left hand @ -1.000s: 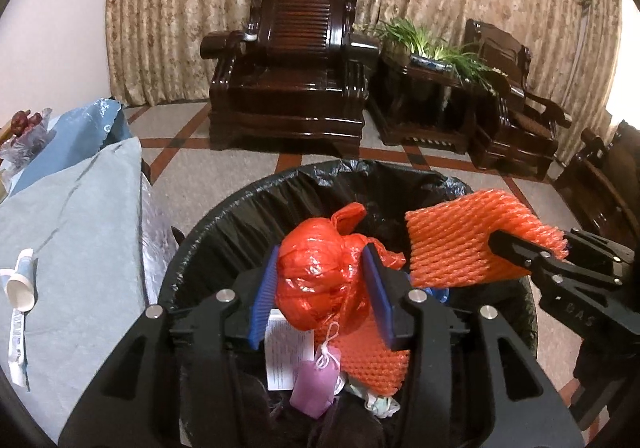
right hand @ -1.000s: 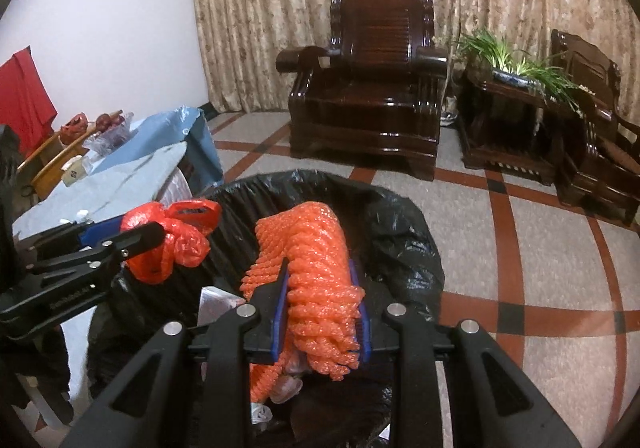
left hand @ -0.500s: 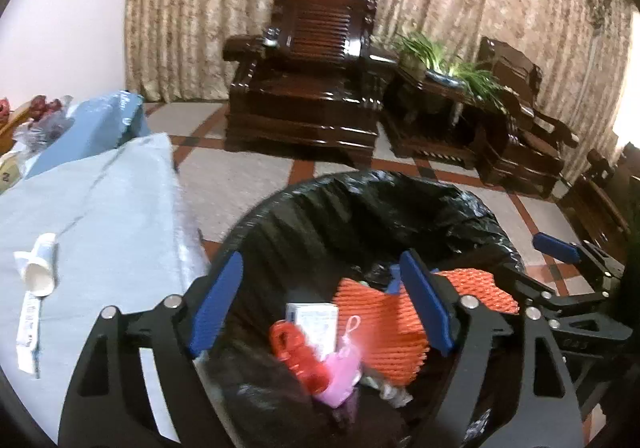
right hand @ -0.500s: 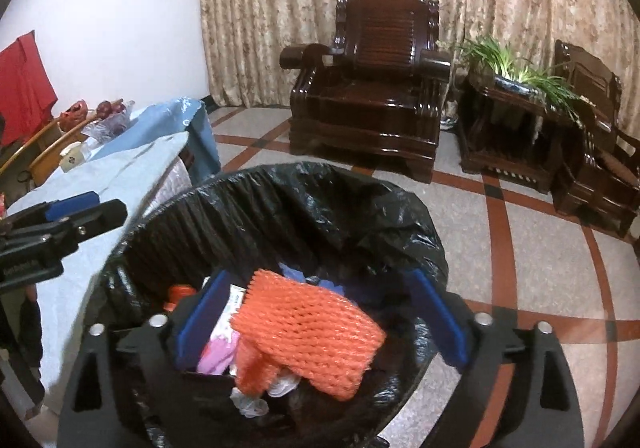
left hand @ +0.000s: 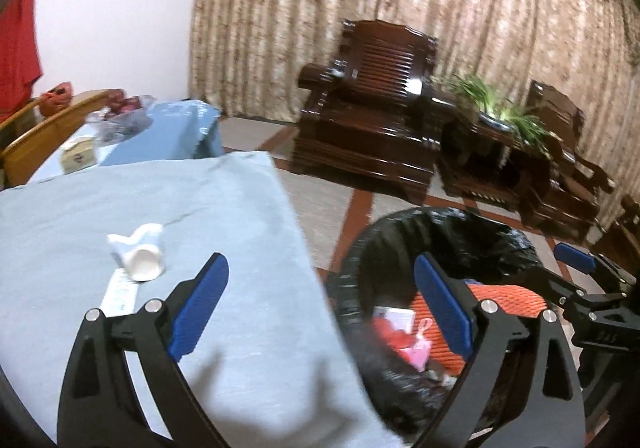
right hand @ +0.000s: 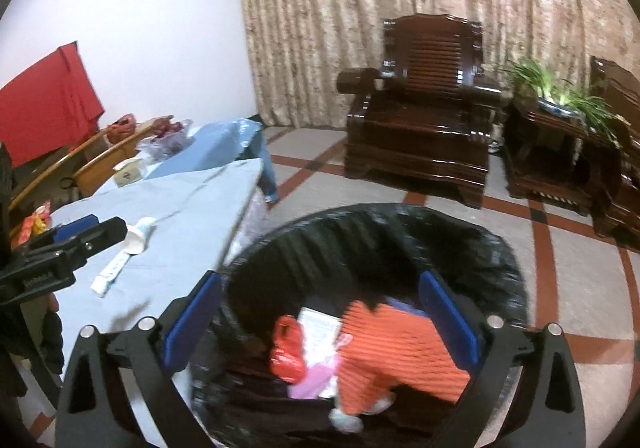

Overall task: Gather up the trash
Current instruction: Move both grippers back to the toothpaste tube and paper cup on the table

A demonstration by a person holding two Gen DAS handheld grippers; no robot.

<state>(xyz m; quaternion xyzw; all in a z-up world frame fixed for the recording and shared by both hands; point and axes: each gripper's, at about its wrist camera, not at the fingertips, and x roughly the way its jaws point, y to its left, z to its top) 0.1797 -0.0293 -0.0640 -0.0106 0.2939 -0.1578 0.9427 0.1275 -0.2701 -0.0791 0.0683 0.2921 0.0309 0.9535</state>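
A bin lined with a black bag [right hand: 452, 232] stands beside the blue-clothed table [left hand: 120, 208]. Inside lie an orange foam net [right hand: 400, 348], a red plastic bag [right hand: 286, 352], a pink scrap and white paper. My right gripper [right hand: 320, 322] is open and empty over the bin. My left gripper [left hand: 320, 308] is open and empty, straddling the table edge and the bin [left hand: 452, 232]. A squeezed white tube [left hand: 136, 260] lies on the cloth ahead of the left finger; it also shows in the right wrist view [right hand: 128, 248].
A small box [left hand: 78, 156] and a clear bag of dark red fruit [left hand: 120, 116] sit at the table's far end. Wooden chairs [left hand: 36, 128] stand at left. Dark armchairs [right hand: 420, 120] and a plant stand [right hand: 556, 144] line the curtain wall.
Both grippers opened and dropped the red bag and orange net into the bin. The left gripper then swung left toward the table; the right stayed over the bin.
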